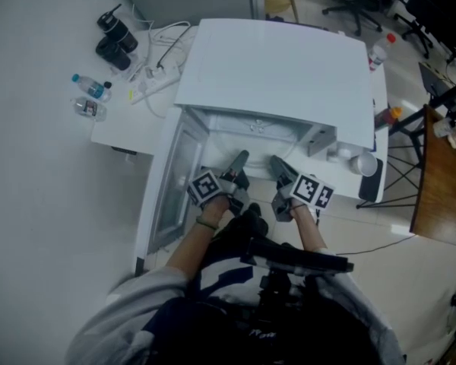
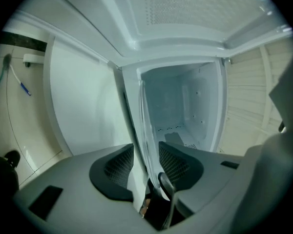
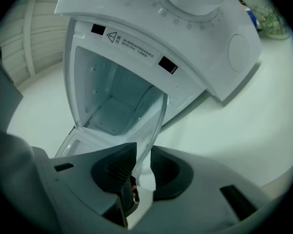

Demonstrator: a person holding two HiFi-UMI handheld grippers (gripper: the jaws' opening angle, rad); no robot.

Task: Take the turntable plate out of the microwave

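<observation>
The white microwave [image 1: 281, 67] stands with its door [image 1: 175, 181] swung open to the left. Both grippers reach into its mouth: my left gripper [image 1: 239, 162] and my right gripper [image 1: 277, 166], side by side. In the left gripper view the clear glass turntable plate [image 2: 145, 126] runs edge-on between the left gripper's [image 2: 145, 155] pads, which stand apart from it. In the right gripper view the plate's rim [image 3: 154, 116] passes between the right gripper's [image 3: 142, 157] pads, also with a gap. Behind the plate the cavity [image 3: 112, 96] holds nothing else.
On the white table left of the microwave lie two water bottles [image 1: 91, 97], two black flasks [image 1: 115, 36] and a power strip with cables [image 1: 156, 82]. A white cup [image 1: 363, 163] sits at the microwave's right. A wooden table [image 1: 441, 181] stands further right.
</observation>
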